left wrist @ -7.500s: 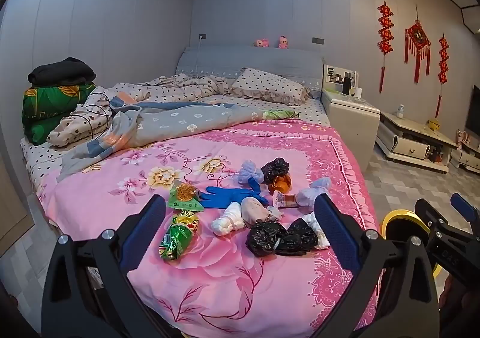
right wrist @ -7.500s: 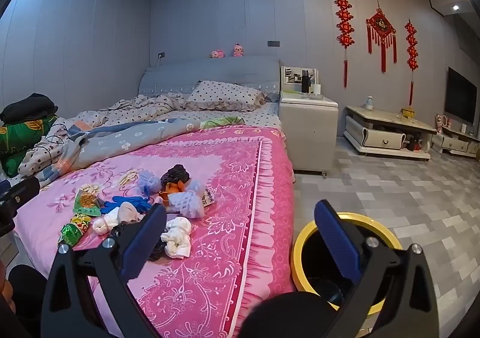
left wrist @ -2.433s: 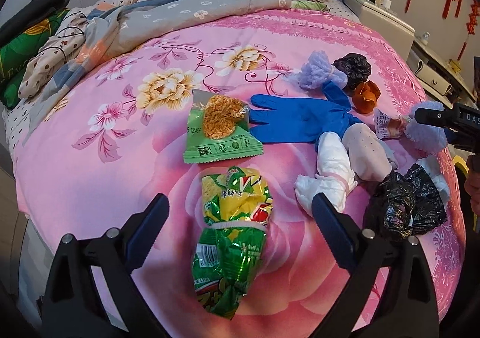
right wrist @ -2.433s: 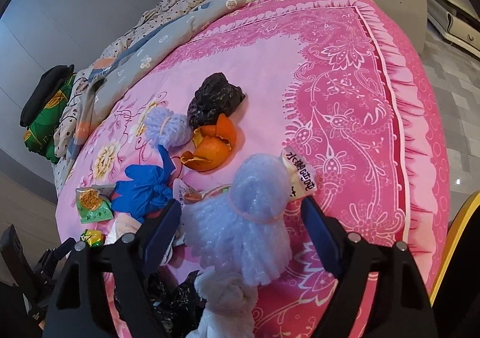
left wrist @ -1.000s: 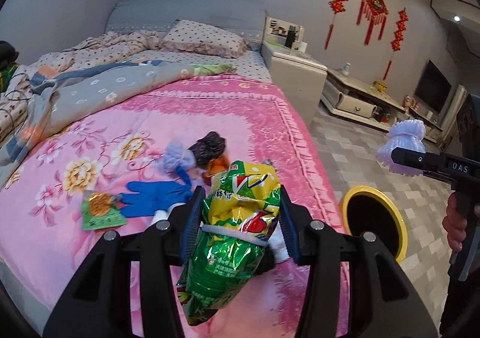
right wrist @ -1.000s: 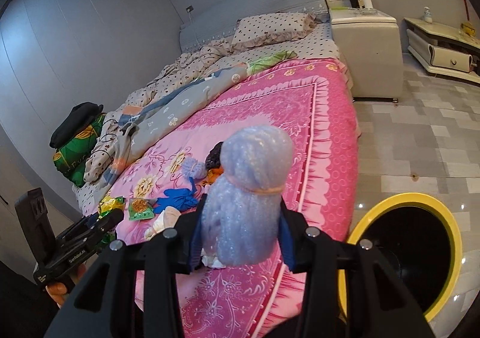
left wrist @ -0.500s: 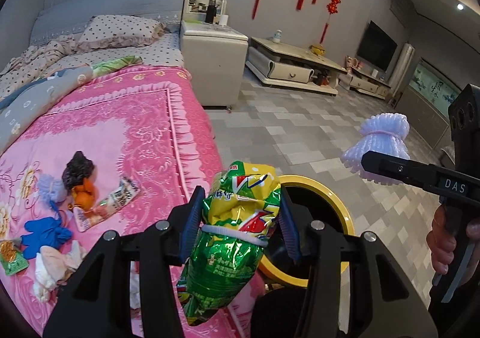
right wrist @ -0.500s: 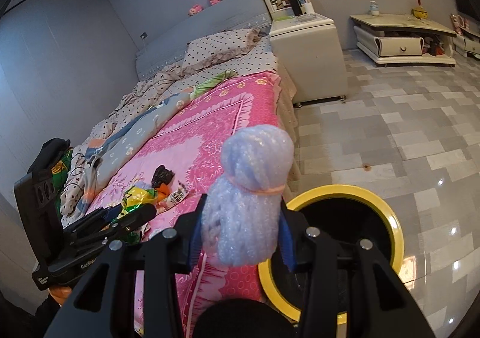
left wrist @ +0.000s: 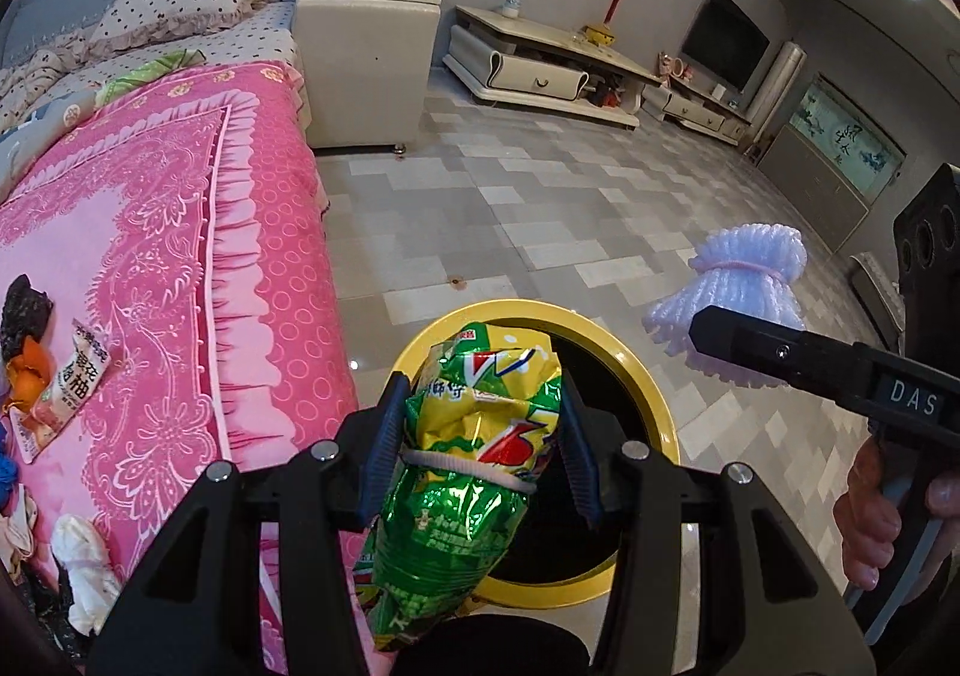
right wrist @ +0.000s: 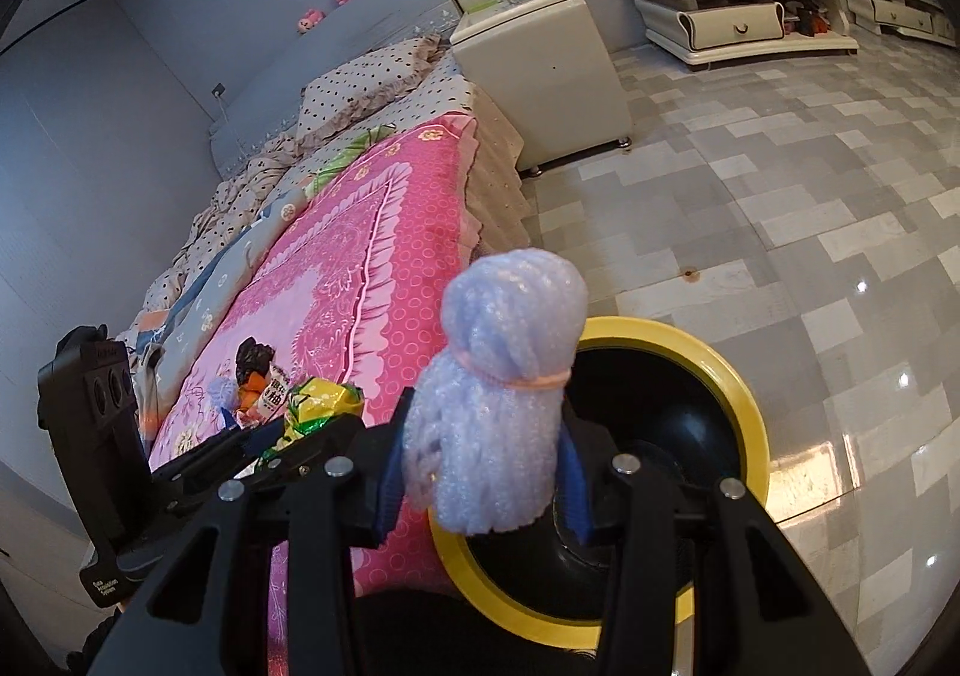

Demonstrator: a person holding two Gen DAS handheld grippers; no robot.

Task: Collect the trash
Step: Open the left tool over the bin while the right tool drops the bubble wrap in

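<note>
My left gripper (left wrist: 480,430) is shut on a green and yellow snack bag (left wrist: 468,490) and holds it over the near rim of the yellow-rimmed black bin (left wrist: 654,418). My right gripper (right wrist: 480,472) is shut on a pale blue bubble-wrap bundle (right wrist: 504,406) tied with a band, above the bin (right wrist: 738,376). The bundle also shows in the left wrist view (left wrist: 738,286), to the right of the bin. More trash lies on the pink bedspread (left wrist: 180,268): a snack packet (left wrist: 72,376), orange peel (left wrist: 24,376), a black bag (left wrist: 21,310).
The bin stands on the grey tiled floor (left wrist: 540,208) beside the bed's right edge. A white bedside cabinet (left wrist: 360,57) and a low TV stand (left wrist: 540,69) stand further back. A white tied bundle (left wrist: 84,568) lies near the bed's front edge.
Both grippers have swung further from the bed toward the bin, still holding their items. The bin looms larger and closer under both.
</note>
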